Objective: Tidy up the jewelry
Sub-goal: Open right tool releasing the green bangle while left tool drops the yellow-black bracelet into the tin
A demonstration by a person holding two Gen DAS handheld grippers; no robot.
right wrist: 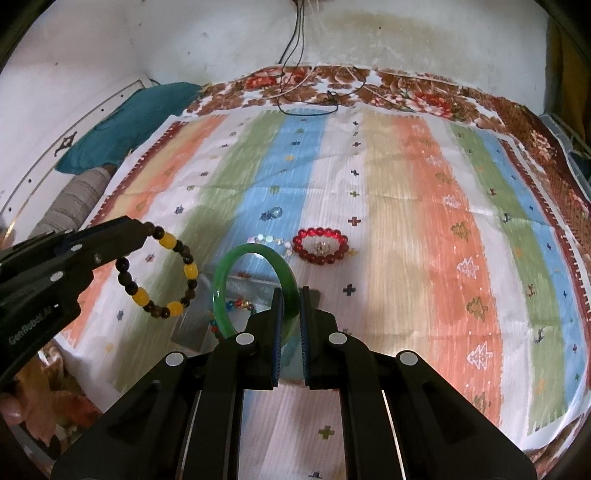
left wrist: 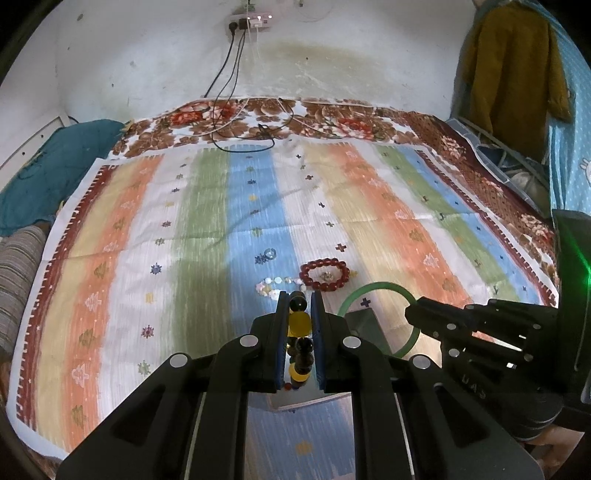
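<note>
My left gripper is shut on a bracelet of yellow and dark brown beads, which hangs above the striped cloth. The right wrist view shows that same bracelet dangling from the left gripper. My right gripper is shut on a green bangle, also seen from the left as the bangle in the right gripper. On the cloth lie a red bead bracelet, a pale shell bracelet and a blue crystal piece.
A clear box holding small coloured beads sits under the bangle. Black and white cables trail from a wall socket onto the floral blanket. A teal cloth and a striped cushion lie at the left; a mustard garment hangs at the right.
</note>
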